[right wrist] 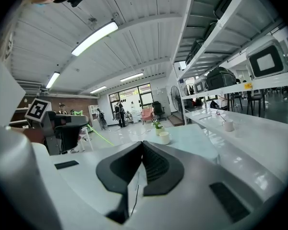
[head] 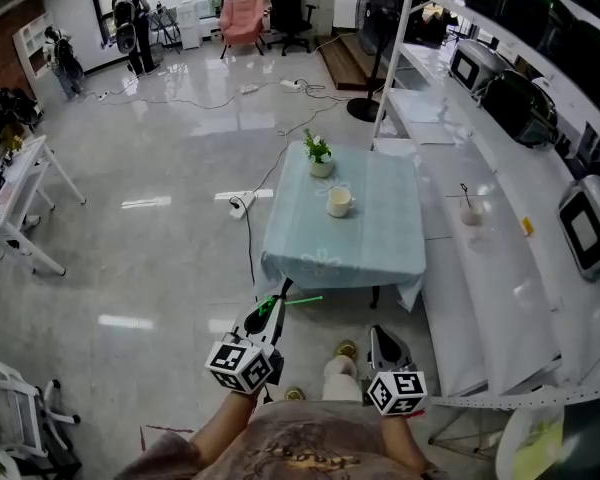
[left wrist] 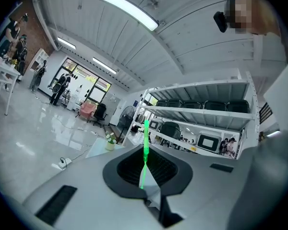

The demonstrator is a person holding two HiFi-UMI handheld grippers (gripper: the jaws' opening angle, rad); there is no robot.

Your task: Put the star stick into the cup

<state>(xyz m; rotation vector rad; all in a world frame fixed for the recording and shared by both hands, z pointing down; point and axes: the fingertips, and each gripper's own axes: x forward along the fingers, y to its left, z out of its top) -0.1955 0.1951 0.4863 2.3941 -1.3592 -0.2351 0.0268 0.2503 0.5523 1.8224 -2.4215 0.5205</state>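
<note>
The table (head: 380,238), draped in a pale blue cloth, stands out on the open floor ahead of the person, well apart from both grippers. My guess is that it was set clear of the long white counter (head: 500,258) so it can be approached from the front.

The left gripper (head: 272,308) is held low and level, clenched on the green star stick (head: 302,300). In the left gripper view the stick (left wrist: 145,147) is pinched between the closed jaws and pokes out well beyond them, a hold that leaves a long free end to steer into an opening.

The right gripper (head: 383,340) hangs beside it with its jaws pressed together on nothing. It looks like a spare hand for now, perhaps kept ready to steady something.

The cup (head: 339,201) sits upright near the middle of the table, mouth up, so the stick can drop in from above. A small potted plant (head: 319,154) stands just behind it — near, but not touching.

The stick is in the left gripper's hold and far from the cup, so the approach to the table has yet to be made.
</note>
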